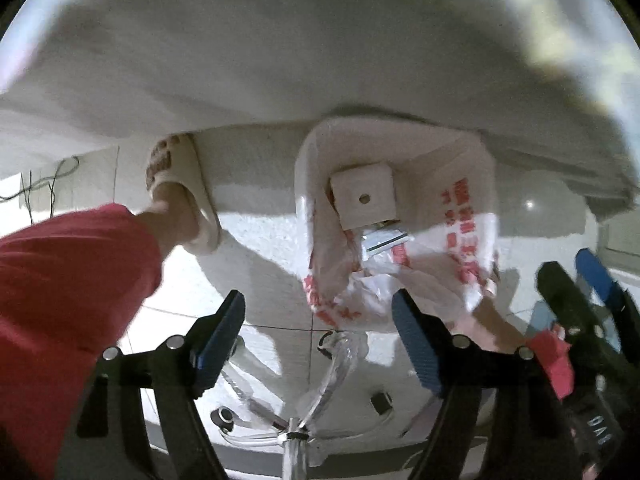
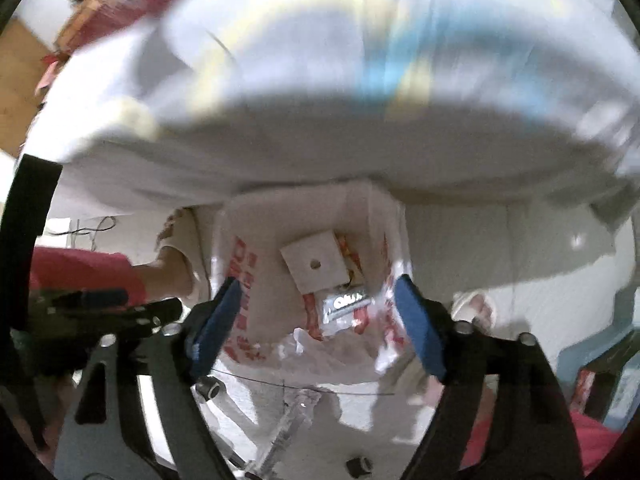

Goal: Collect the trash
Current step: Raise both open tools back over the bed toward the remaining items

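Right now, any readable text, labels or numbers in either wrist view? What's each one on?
Plastic bag: red printed characters along its sides, too blurred and warped to read.
Silver wrapper inside the bag: white lettering, too blurred to read.
White box in the bag: a round hole, no text.
Nothing else carries legible text.

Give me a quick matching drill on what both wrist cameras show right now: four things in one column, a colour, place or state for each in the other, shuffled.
Things:
1. plastic bag
2. square box
3. slipper
4. left gripper

Descriptions:
A. cream, worn on a foot, left of the bag in the left wrist view
B. white with red print, mouth open on the floor
C. jaws apart, nothing between the blue pads
D. pale, a small round hole in its top face, lying inside the bag

Pairs: 1-B, 2-D, 3-A, 4-C
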A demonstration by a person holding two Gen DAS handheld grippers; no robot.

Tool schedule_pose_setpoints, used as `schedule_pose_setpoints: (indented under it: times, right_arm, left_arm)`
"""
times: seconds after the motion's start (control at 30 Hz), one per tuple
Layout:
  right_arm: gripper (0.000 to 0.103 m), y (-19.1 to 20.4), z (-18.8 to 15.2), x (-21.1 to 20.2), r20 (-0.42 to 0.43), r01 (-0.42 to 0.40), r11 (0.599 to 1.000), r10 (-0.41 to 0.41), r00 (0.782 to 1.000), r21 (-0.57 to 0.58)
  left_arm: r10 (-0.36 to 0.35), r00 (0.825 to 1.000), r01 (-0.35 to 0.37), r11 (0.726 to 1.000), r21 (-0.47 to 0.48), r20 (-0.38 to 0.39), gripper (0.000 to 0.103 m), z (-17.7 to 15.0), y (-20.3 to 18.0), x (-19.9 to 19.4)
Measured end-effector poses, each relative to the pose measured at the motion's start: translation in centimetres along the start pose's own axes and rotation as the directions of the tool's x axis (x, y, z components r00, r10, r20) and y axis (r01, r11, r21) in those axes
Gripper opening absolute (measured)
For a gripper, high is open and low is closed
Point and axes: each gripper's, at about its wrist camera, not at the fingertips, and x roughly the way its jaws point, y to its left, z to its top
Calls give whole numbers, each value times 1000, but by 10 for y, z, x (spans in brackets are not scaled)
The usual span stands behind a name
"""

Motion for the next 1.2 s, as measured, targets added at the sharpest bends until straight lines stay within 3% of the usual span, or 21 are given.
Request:
schedule_pose_setpoints:
  times: [0.1, 0.2, 0.3, 0.4, 0.5, 0.6, 0.7, 0.77, 0.87, 0.97, 1.2]
  right_arm:
    - [86, 1, 3, -56, 72, -19, 996, 25, 997, -84]
    - [89, 2, 16, -102, 134, 35, 987, -14, 991, -157]
    - [94, 2, 38, -165, 229, 98, 970, -46, 972, -222]
    - [96, -1, 60, -212, 301, 126, 962, -49, 952, -241]
    - [96, 3, 85, -253, 363, 161, 947, -52, 930, -278]
    - [96, 8, 115, -284, 412, 182, 926, -32, 911, -330]
    - [96, 13, 133, -296, 426, 187, 905, -7, 905, -383]
    - [96, 18, 153, -295, 416, 205, 879, -8, 909, -430]
    - [96, 19, 184, -291, 397, 208, 835, 13, 918, -510]
    - [96, 19, 220, -279, 337, 171, 788, 49, 940, -591]
    - [96, 20, 285, -246, 263, 141, 708, 64, 963, -692]
  left_arm:
    - [-11, 996, 7, 999, 38, 85, 78, -7, 12, -40]
    - [14, 985, -35, 992, 122, 172, 78, -3, 25, -89]
    - [44, 958, -103, 975, 197, 283, 83, 11, 34, -148]
    - [20, 925, -129, 955, 266, 379, 88, 28, 42, -215]
    - [-23, 908, -129, 935, 331, 419, 93, 51, 44, -264]
    - [-51, 904, -135, 908, 396, 424, 94, 69, 37, -295]
    - [-68, 916, -128, 885, 447, 396, 94, 102, 26, -315]
    - [-76, 926, -108, 885, 452, 369, 94, 120, 21, -320]
    - [-73, 942, -75, 907, 415, 328, 94, 158, 14, -316]
    - [-96, 956, -9, 935, 354, 278, 94, 190, 9, -307]
    - [-23, 962, -60, 955, 290, 273, 94, 230, -18, -276]
